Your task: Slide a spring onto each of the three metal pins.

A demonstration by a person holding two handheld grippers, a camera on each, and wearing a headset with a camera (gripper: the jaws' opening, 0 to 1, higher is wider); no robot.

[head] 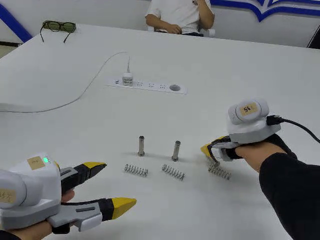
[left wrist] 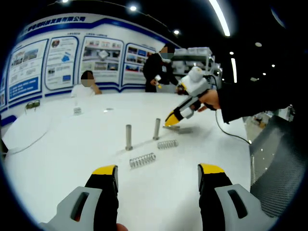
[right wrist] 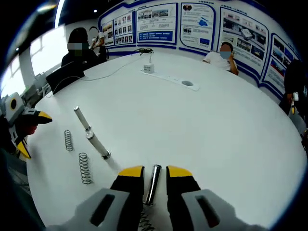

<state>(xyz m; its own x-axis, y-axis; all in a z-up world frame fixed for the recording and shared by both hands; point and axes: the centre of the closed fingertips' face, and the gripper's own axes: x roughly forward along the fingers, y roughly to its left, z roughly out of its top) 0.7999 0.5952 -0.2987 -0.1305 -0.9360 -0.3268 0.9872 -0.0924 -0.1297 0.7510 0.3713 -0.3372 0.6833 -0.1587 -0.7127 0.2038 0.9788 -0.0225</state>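
Observation:
Two metal pins (head: 141, 145) (head: 176, 150) stand upright mid-table. In front of them lie two springs (head: 136, 170) (head: 173, 172). A third spring (head: 219, 172) lies further right. Just above it, my right gripper (head: 212, 151) points down at the table. In the right gripper view its yellow-tipped jaws sit tight on both sides of the third pin (right wrist: 154, 179), and my right gripper (right wrist: 155, 171) looks shut on it. My left gripper (head: 112, 186) is at the near left, wide open with nothing in it. From the left gripper (left wrist: 159, 173), the nearest spring (left wrist: 142, 160) lies ahead.
A white power strip (head: 145, 85) with a plugged-in charger and cable lies behind the pins. Dark glasses (head: 59, 26) rest at the far left. A person (head: 180, 15) sits at the far side of the white table (head: 250, 70).

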